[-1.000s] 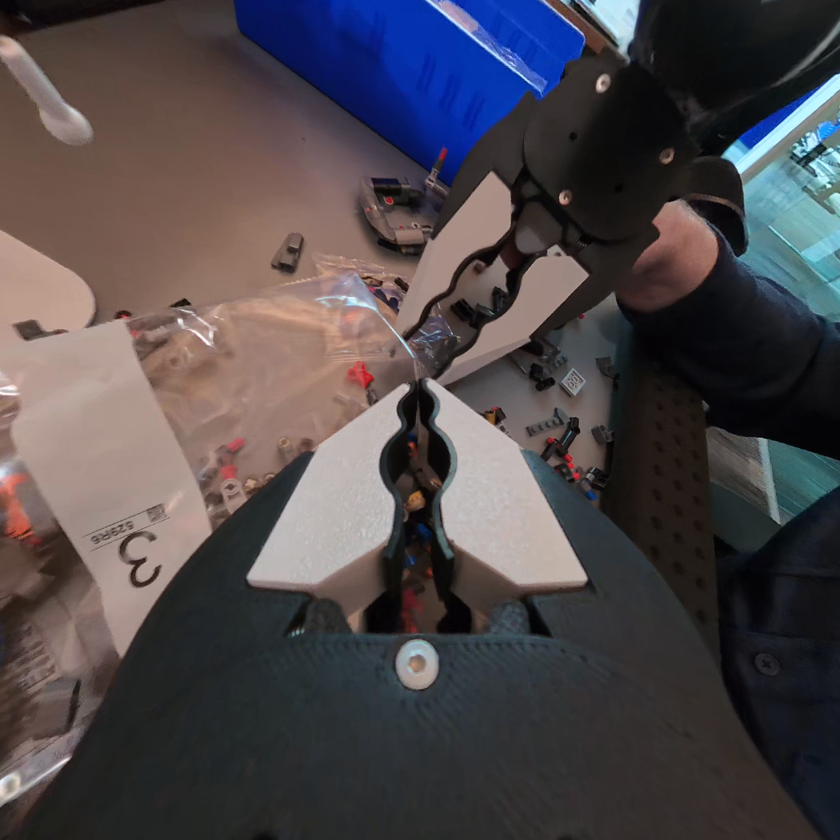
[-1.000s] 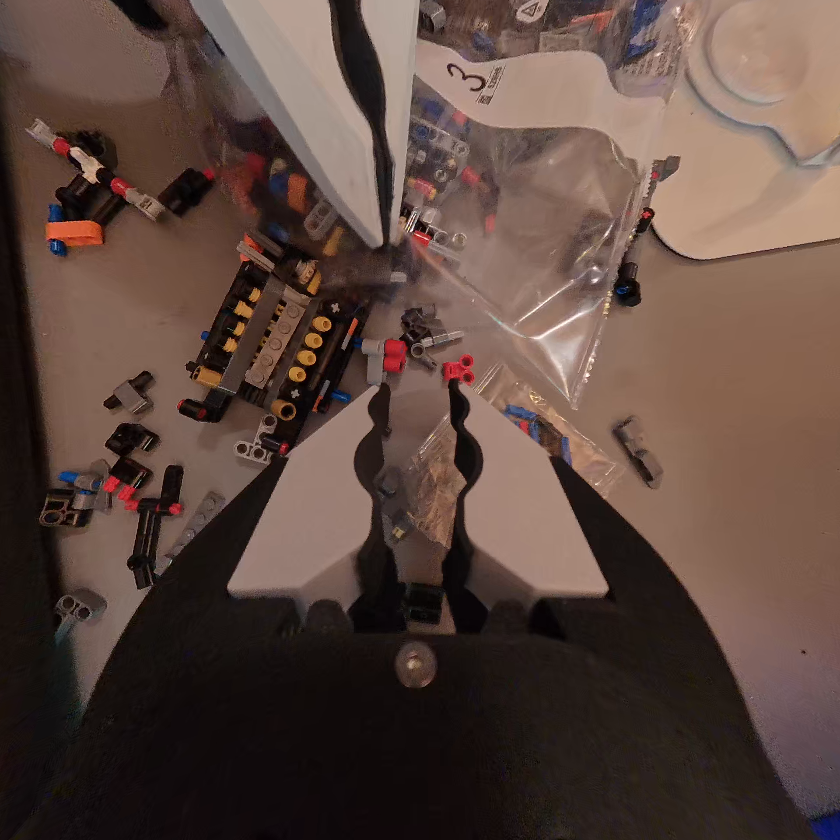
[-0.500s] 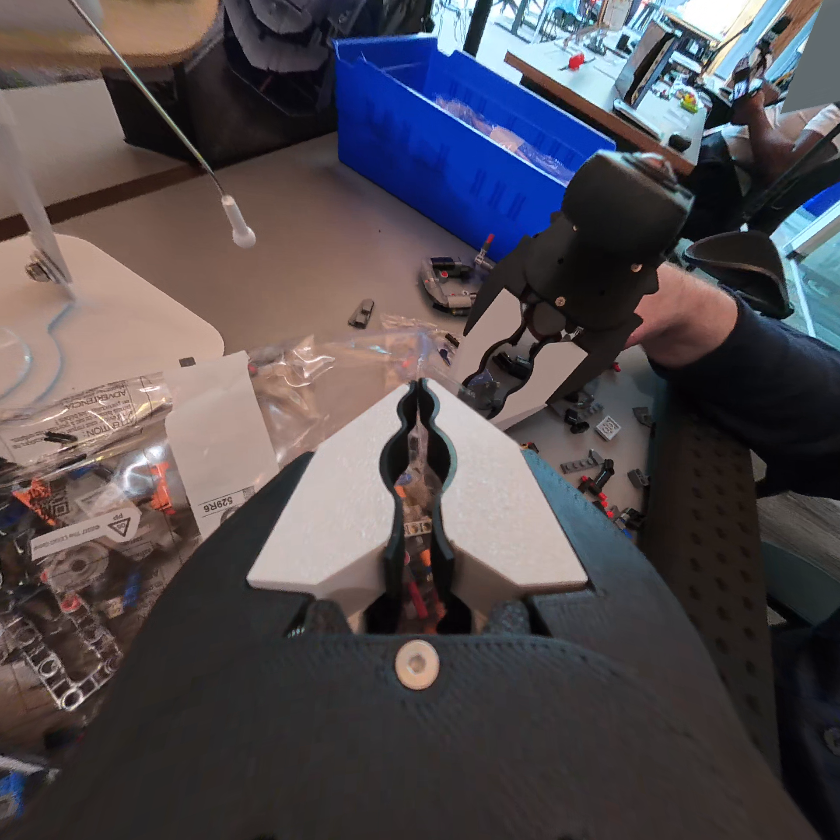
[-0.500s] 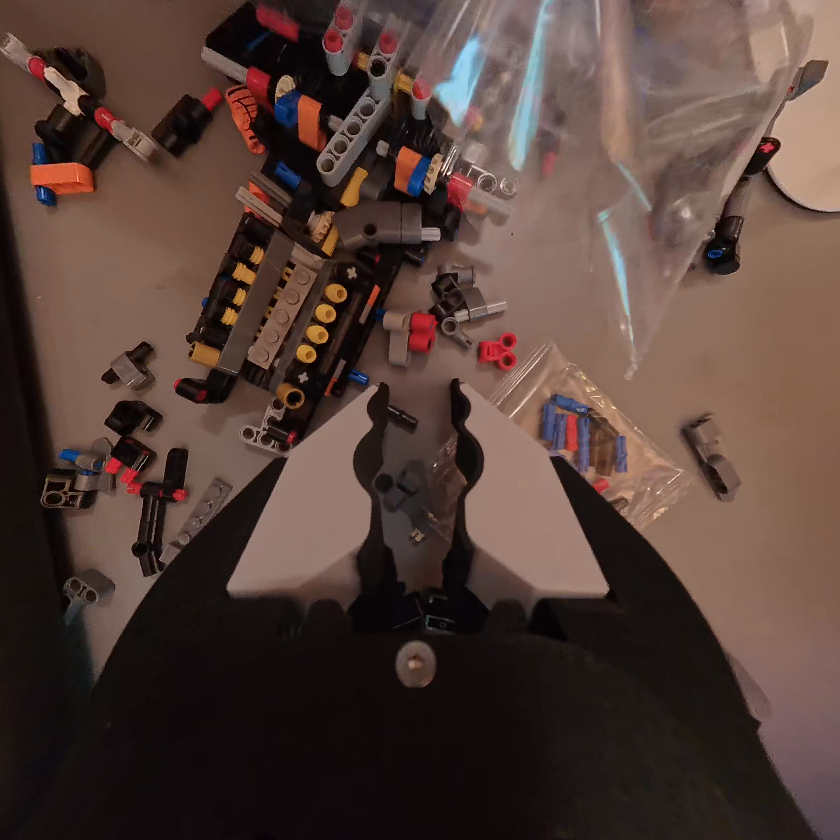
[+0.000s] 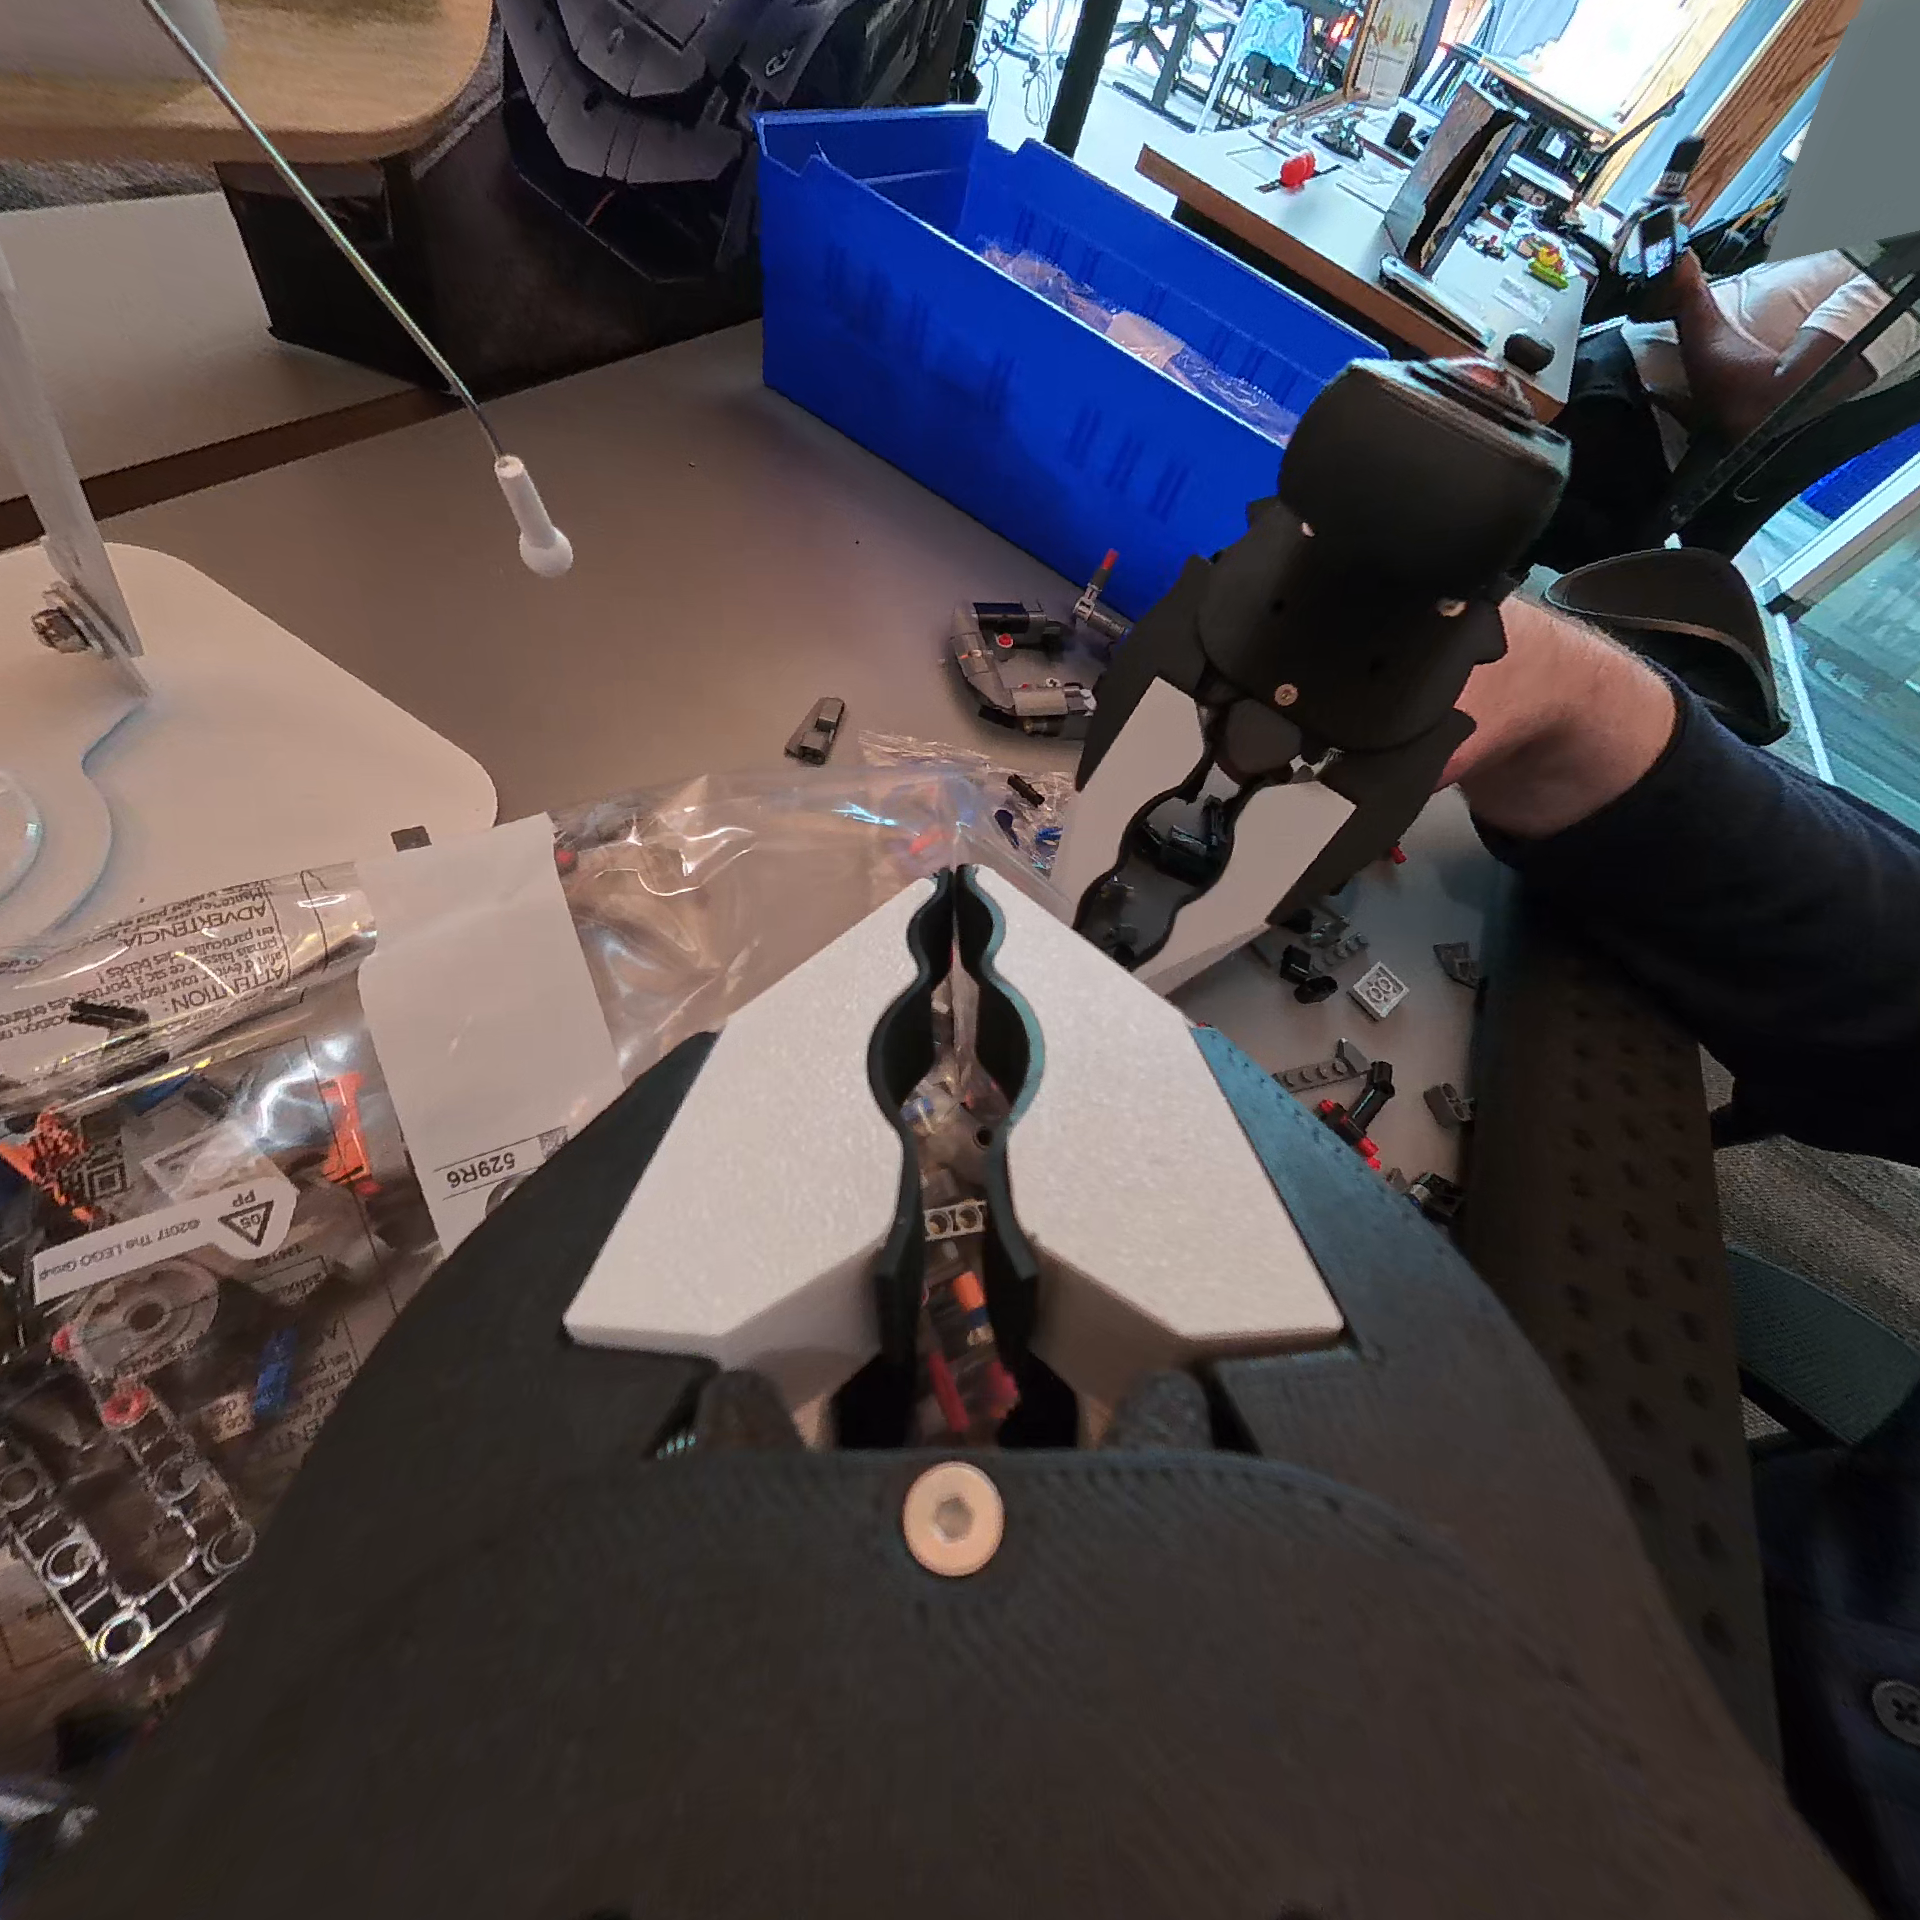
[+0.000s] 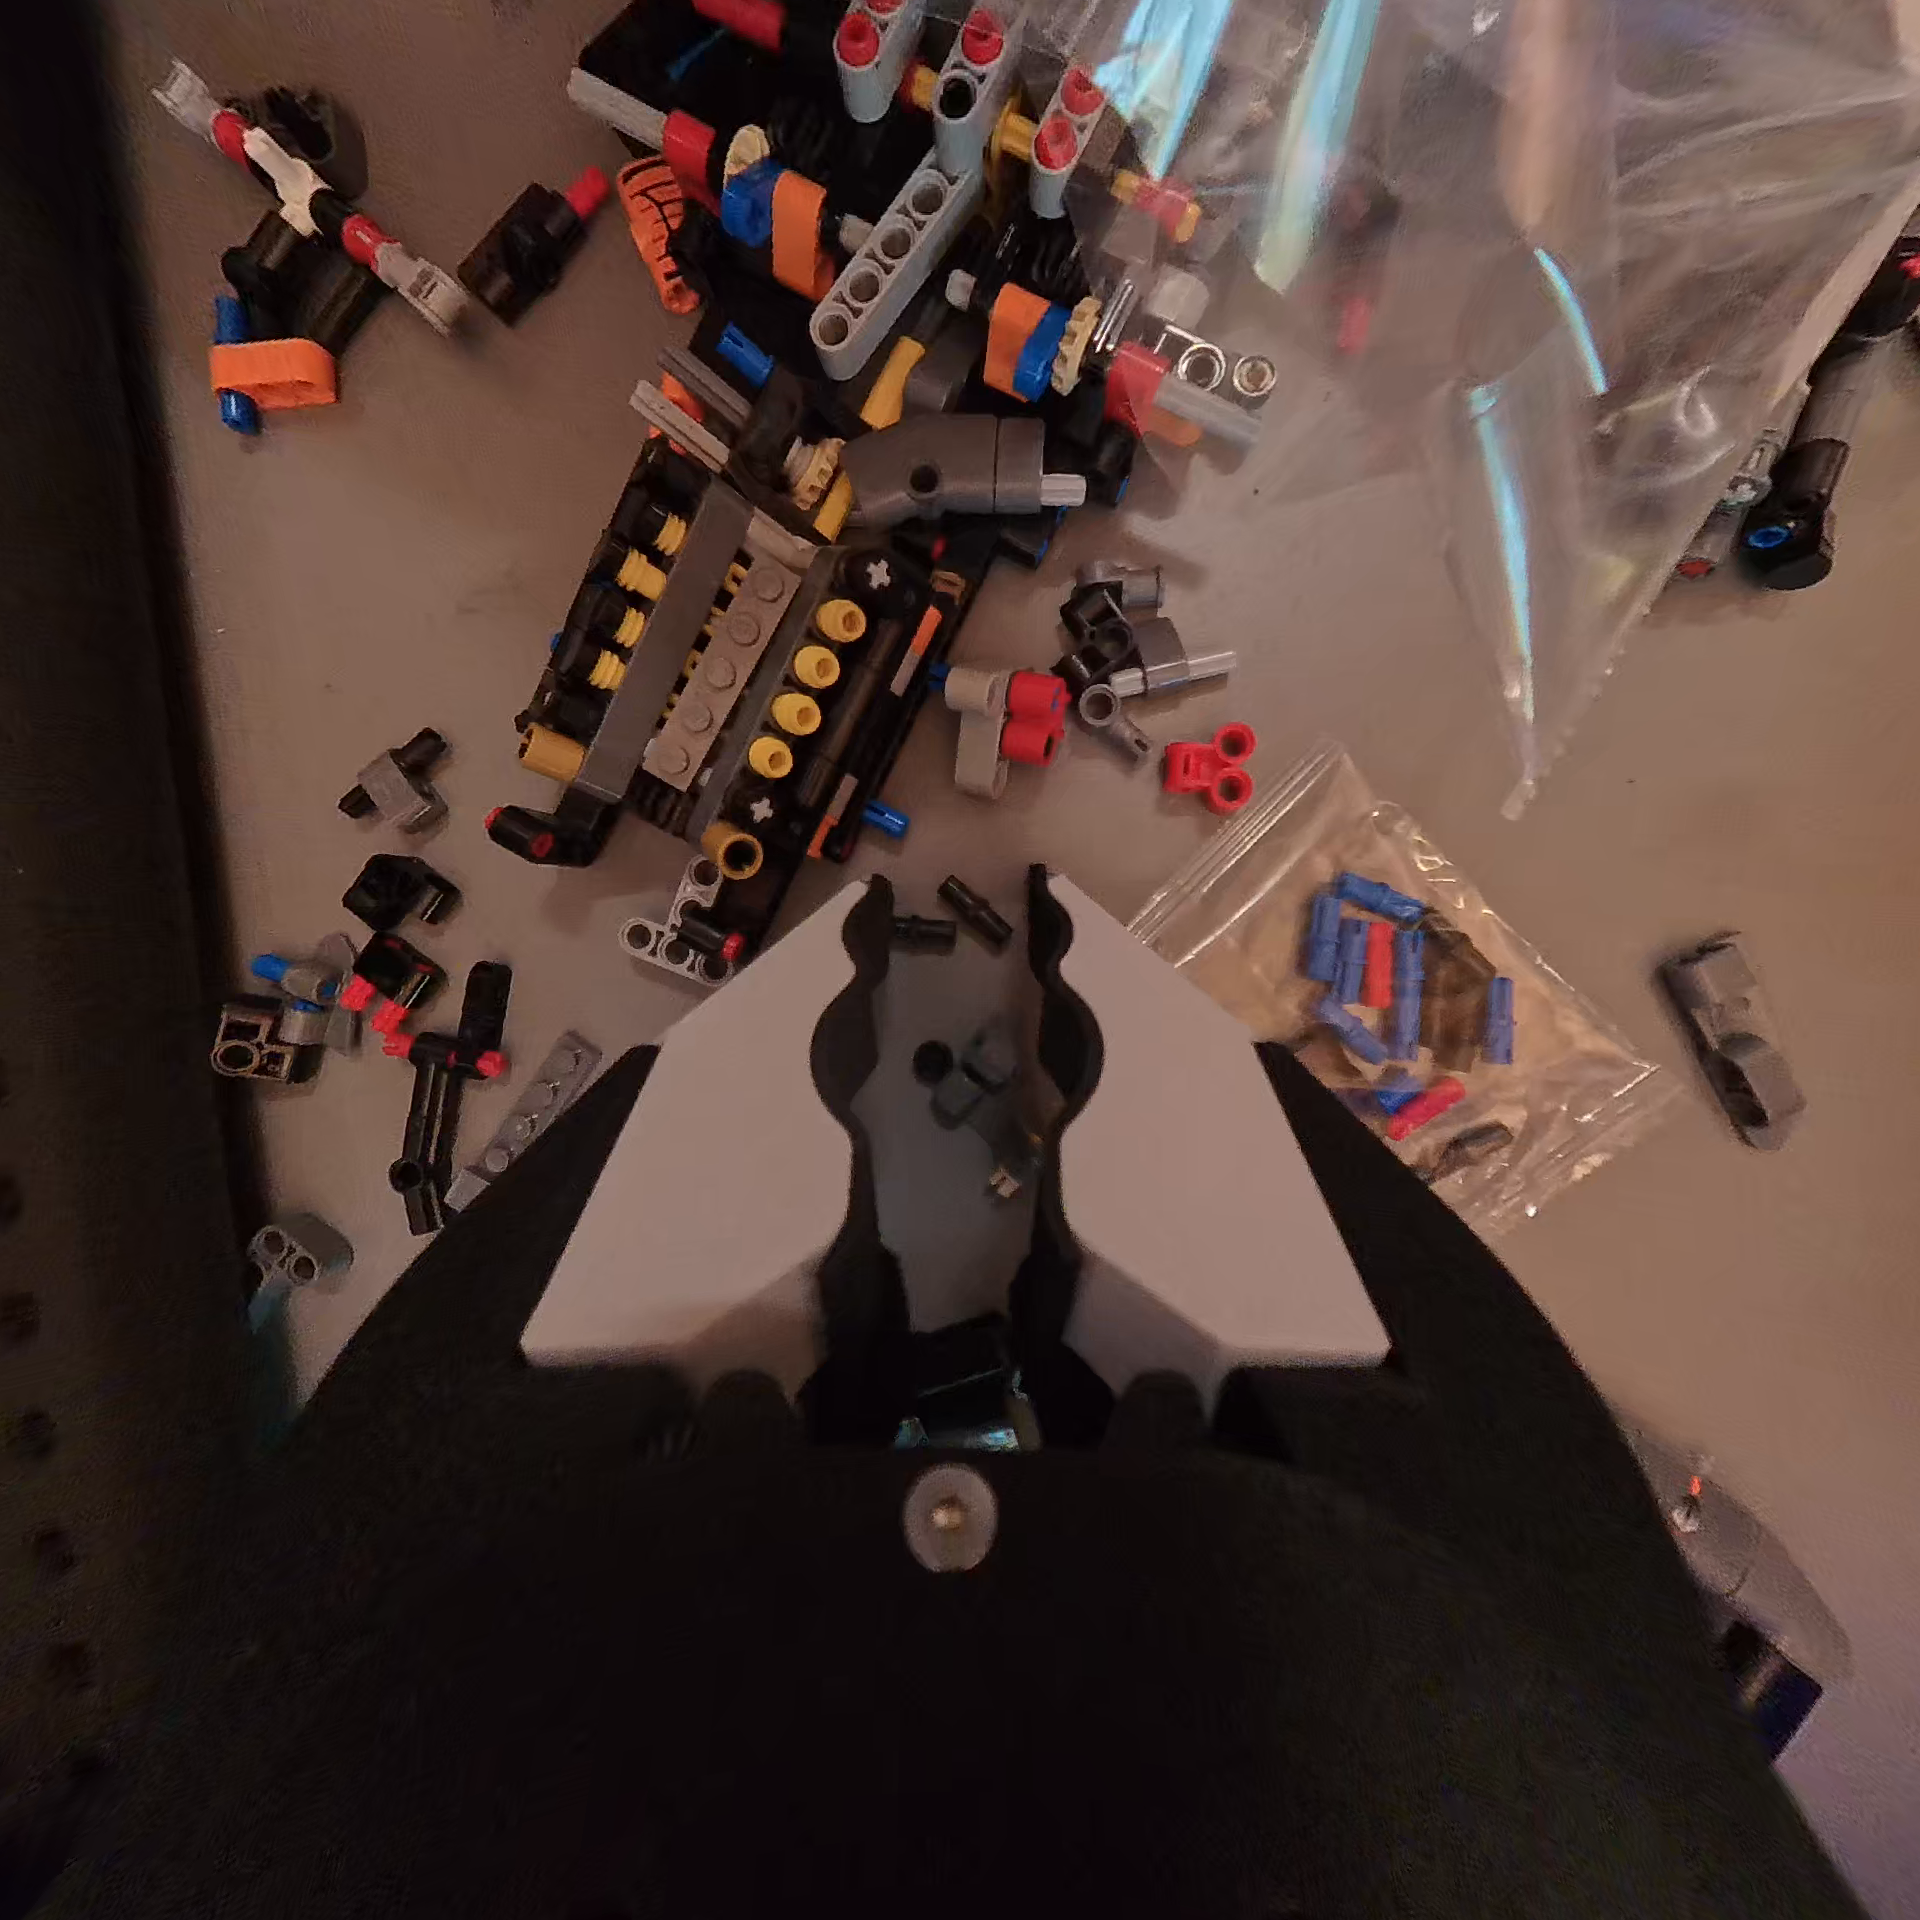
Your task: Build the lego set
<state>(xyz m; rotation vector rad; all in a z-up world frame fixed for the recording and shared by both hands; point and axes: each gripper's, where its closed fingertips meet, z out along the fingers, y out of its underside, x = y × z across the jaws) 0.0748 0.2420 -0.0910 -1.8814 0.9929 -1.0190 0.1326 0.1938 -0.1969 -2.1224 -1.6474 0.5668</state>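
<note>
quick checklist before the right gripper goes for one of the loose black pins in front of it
1. Right gripper open: ok, jaws apart, nothing held.
2. Black pins in line with the tips: ok, they lie just beyond the fingertips on bare table.
3. Small zip bag out of the way: ok, it lies to the right, beside the right finger.
4. Left gripper holding the large plastic bag: ok, shut on its clear film.
5. Large bag off the pins: ok, it hangs over the far-right pieces only.
6. Grey pieces between the fingers: cannot tell if they would snag.
</note>
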